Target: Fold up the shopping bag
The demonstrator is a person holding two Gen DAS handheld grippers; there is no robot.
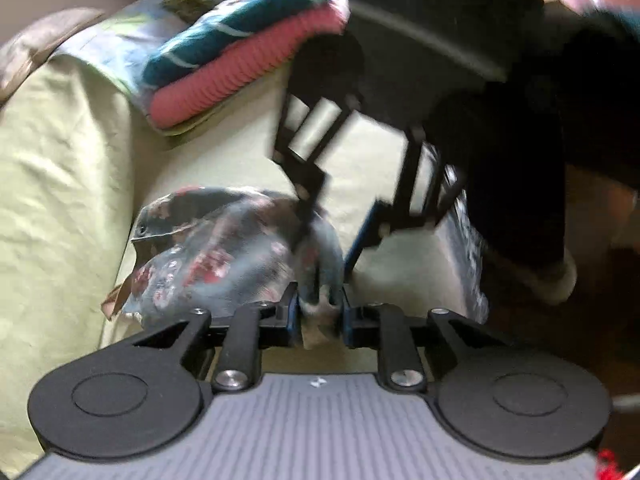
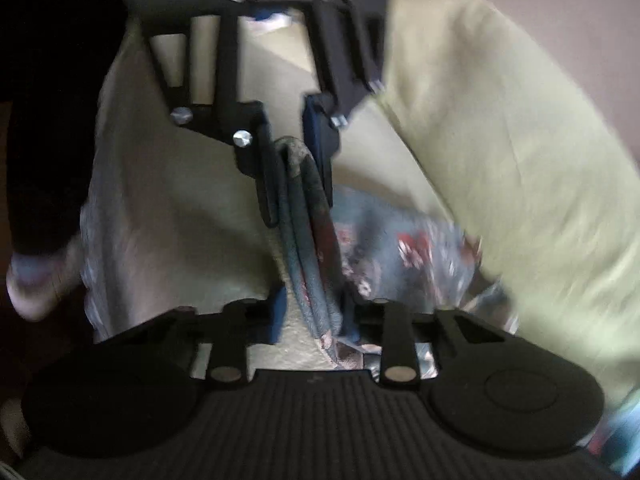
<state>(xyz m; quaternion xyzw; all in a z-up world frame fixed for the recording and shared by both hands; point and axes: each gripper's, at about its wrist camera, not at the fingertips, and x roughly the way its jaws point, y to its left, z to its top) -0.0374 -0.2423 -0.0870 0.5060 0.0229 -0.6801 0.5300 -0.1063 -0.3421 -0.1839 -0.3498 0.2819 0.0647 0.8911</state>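
The shopping bag [image 1: 208, 256] is grey-blue cloth with red flowers. It lies crumpled on a pale sofa seat [image 1: 360, 160]. My left gripper [image 1: 320, 308] is shut on a bunched edge of it. My right gripper [image 1: 332, 236] comes in from the upper right and pinches the same bunch just beyond. In the right wrist view the bag [image 2: 404, 256] trails off to the right. A folded, rope-like strip of it [image 2: 308, 240] runs from my right gripper [image 2: 320, 316], shut on it, up to the left gripper [image 2: 296, 160]. Both views are blurred by motion.
A stack of folded clothes [image 1: 240, 52], pink and teal, sits at the back of the seat. Yellow-green sofa cushions [image 1: 52, 160] [image 2: 520, 140] rise beside the bag. A person's dark trouser leg and light slipper [image 1: 556, 280] stand at the seat's edge, over a dark floor.
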